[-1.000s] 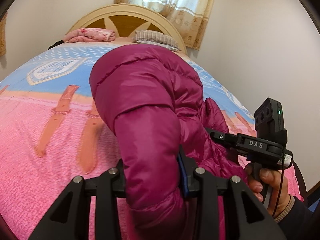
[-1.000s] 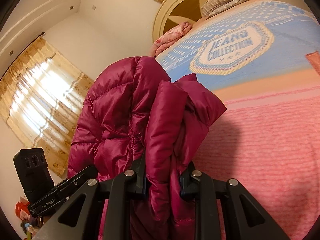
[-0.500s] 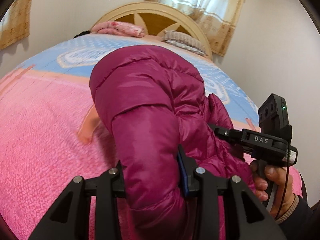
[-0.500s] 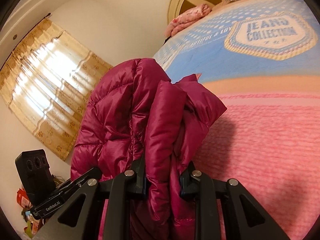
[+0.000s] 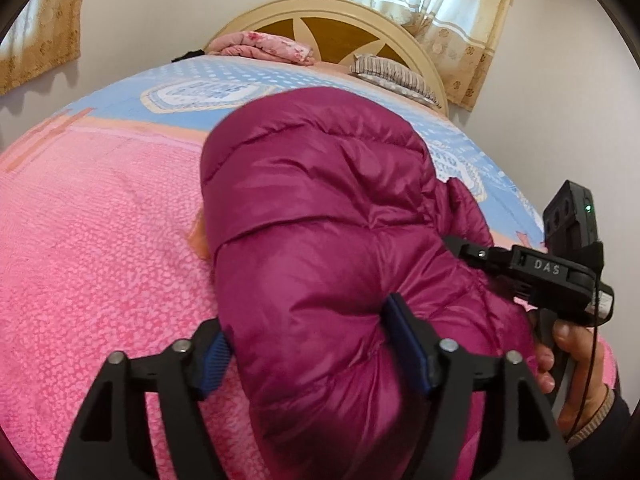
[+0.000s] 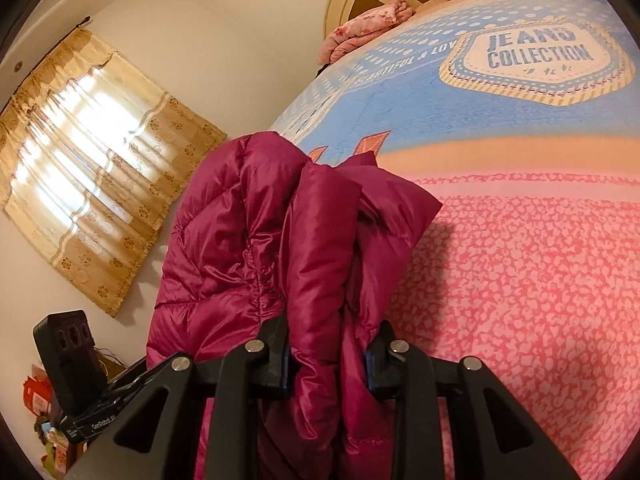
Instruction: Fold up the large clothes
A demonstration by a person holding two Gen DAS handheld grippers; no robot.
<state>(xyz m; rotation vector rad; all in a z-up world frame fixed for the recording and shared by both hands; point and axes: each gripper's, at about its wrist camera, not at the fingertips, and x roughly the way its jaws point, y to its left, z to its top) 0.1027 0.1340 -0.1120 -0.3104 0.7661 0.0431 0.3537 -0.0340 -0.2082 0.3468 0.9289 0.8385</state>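
Note:
A magenta puffer jacket (image 5: 320,208) hangs bunched over the pink bedspread (image 5: 100,260). My left gripper (image 5: 306,320) straddles a thick sleeve-like roll of it. Its jaws are opening: the right pad still touches the fabric, and the left pad's blue face (image 5: 216,354) shows beside it. In the right wrist view the jacket (image 6: 256,240) droops in folds. My right gripper (image 6: 332,328) is shut on a narrow fold, its jaws just starting to open. A hand (image 5: 568,356) holds the right gripper's black handle at the jacket's right side.
The bed runs back to a cream and wood headboard (image 5: 332,20). A folded pink blanket (image 5: 264,44) and a striped pillow (image 5: 392,76) lie there. Curtained windows (image 6: 88,152) line the walls. Small clutter (image 6: 40,420) sits on the floor beside the bed.
The left jaws have spread apart around the jacket roll, and the left pad now shows. Both grippers have shifted across the bed with the jacket. The right grip looks much the same.

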